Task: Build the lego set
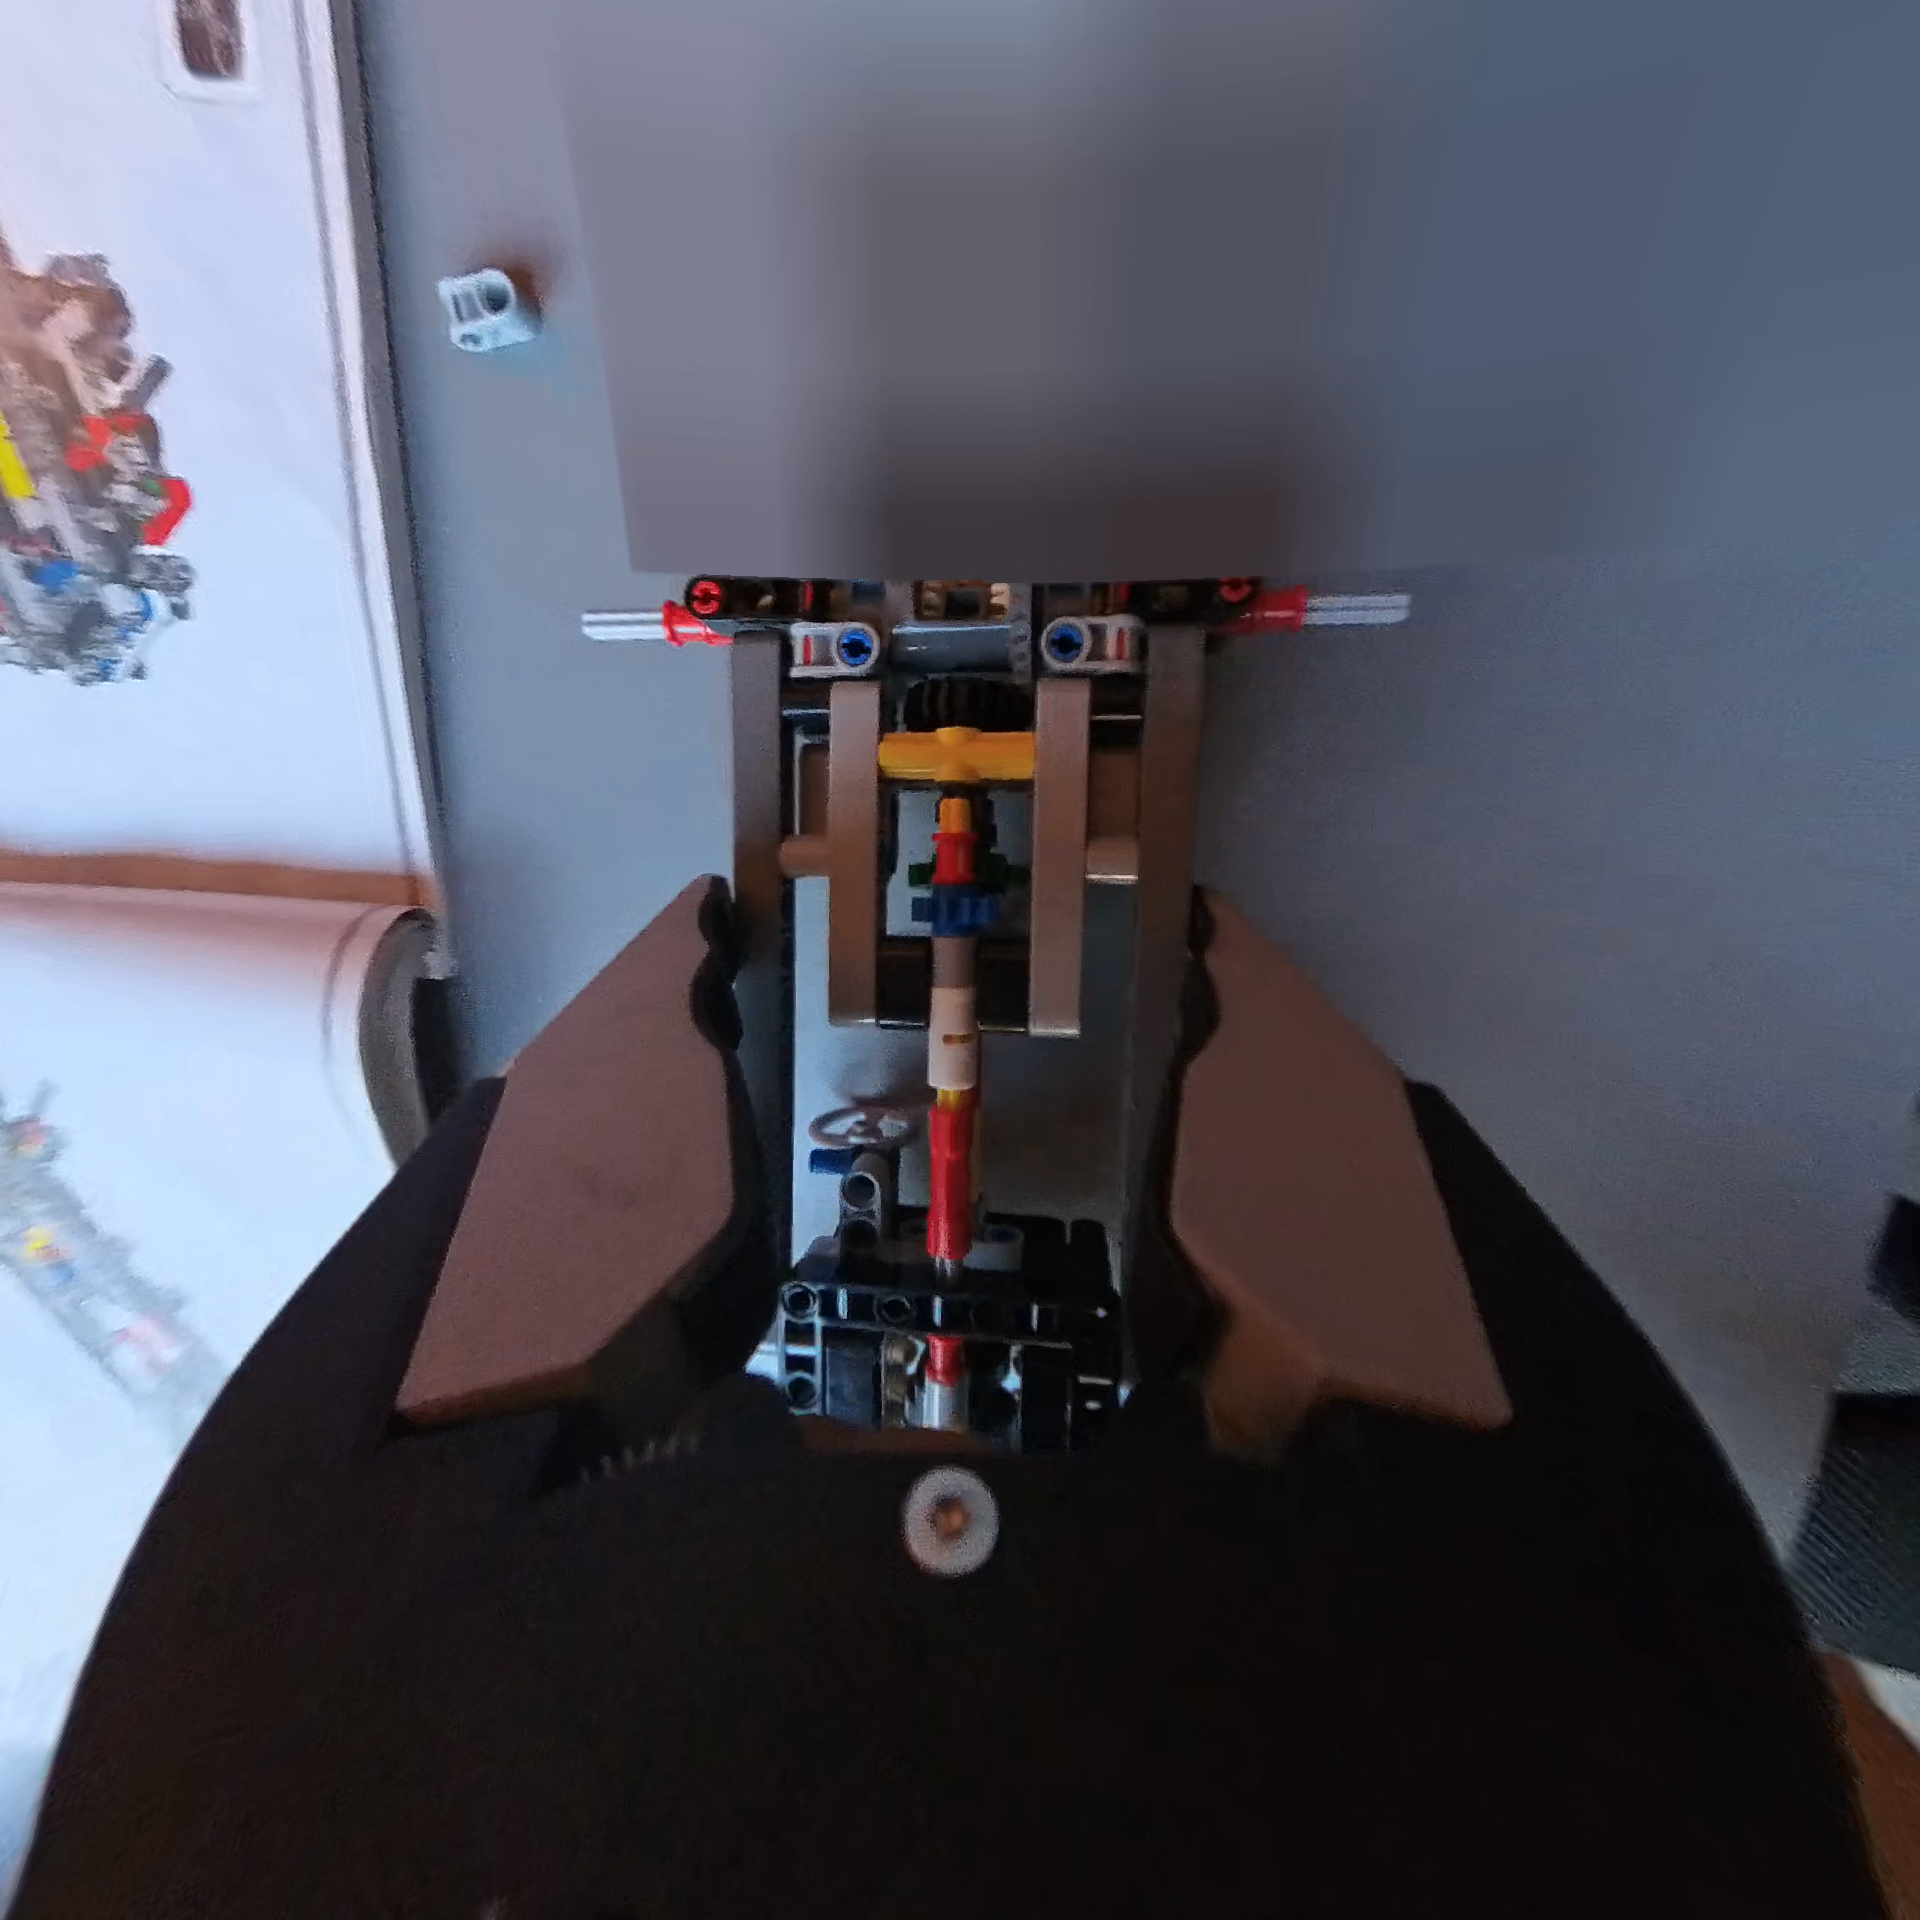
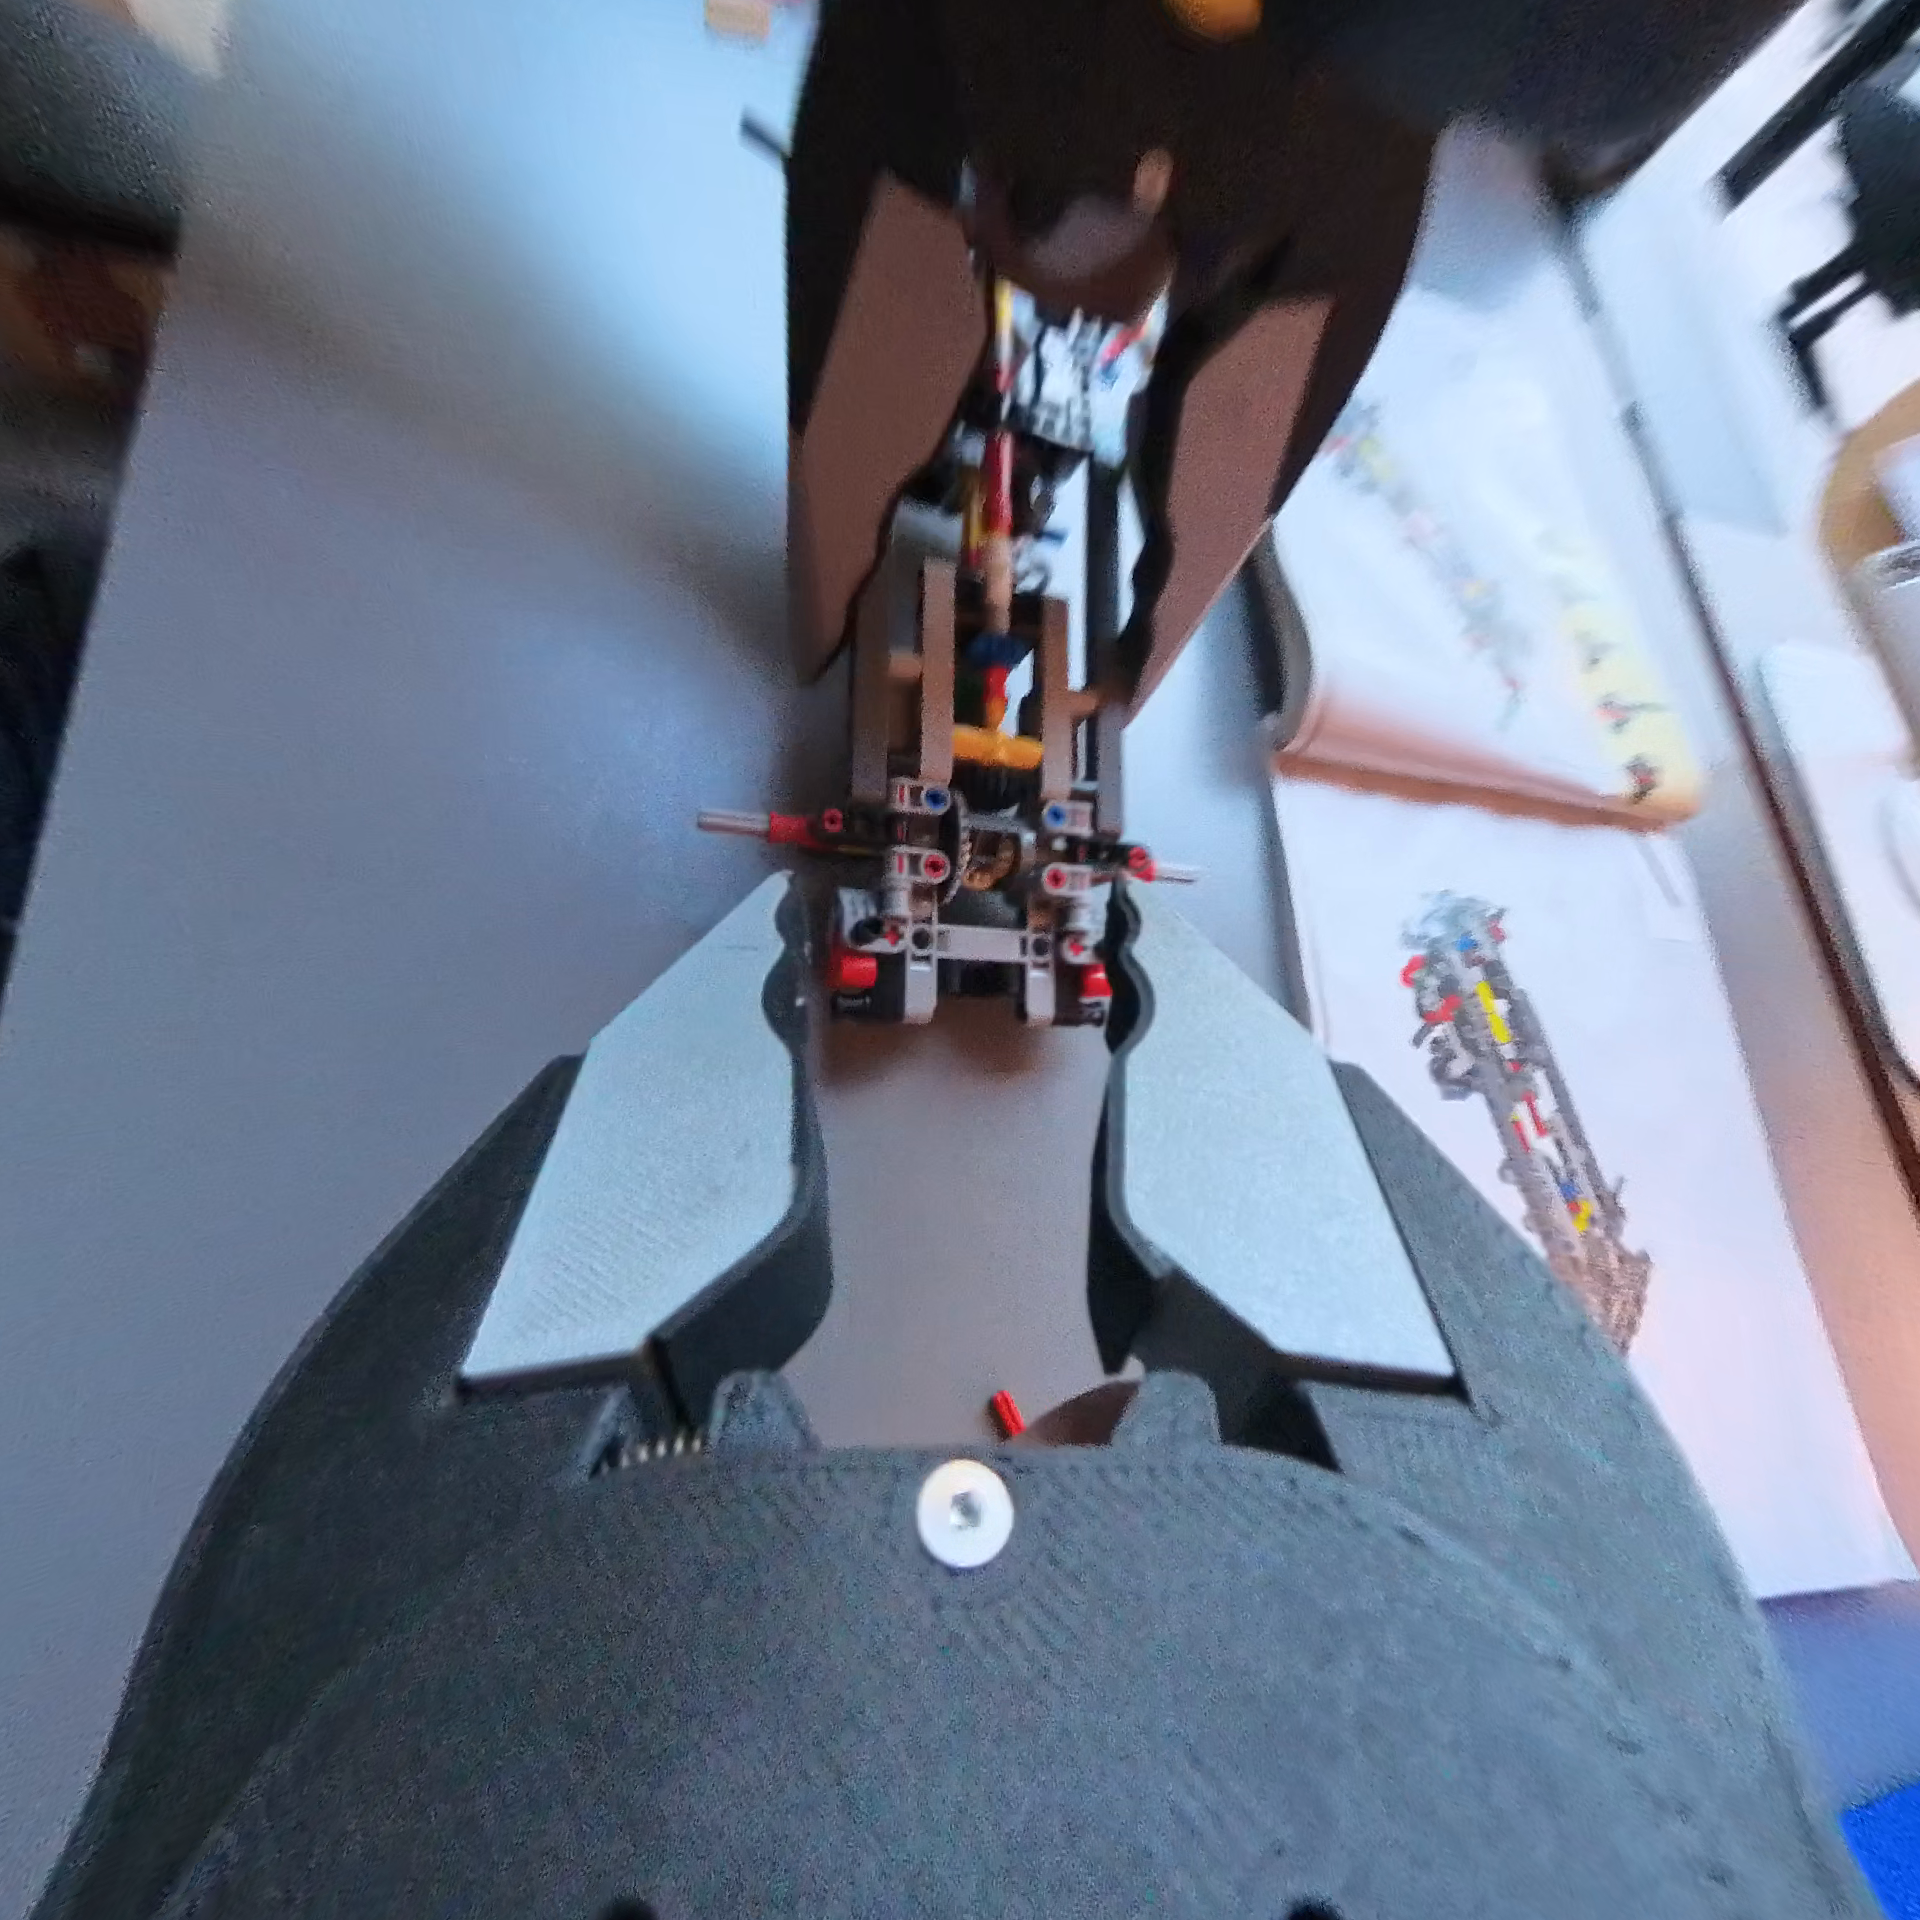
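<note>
My left tongs [image 1: 961, 935] clamp the sides of the toy-brick chassis [image 1: 956, 1039]; my right tongs [image 2: 956, 956] stand wide around its far end, pads apart. I'd close squarely on the frame.

A grey bench [image 2: 416, 727] carries a long brick-built chassis [image 2: 977, 904] lying along its middle. A small light-grey connector piece [image 1: 488, 309] lies loose on the bench, apart from the chassis. A tiny red pin [image 2: 1006, 1413] lies on the bench too, well short of the chassis end. Along one edge of the bench lies an open instruction booklet [image 2: 1558, 935] with printed pictures of models, its pages curling up at the fold. Everything else on the bench is too blurred to tell.
</note>
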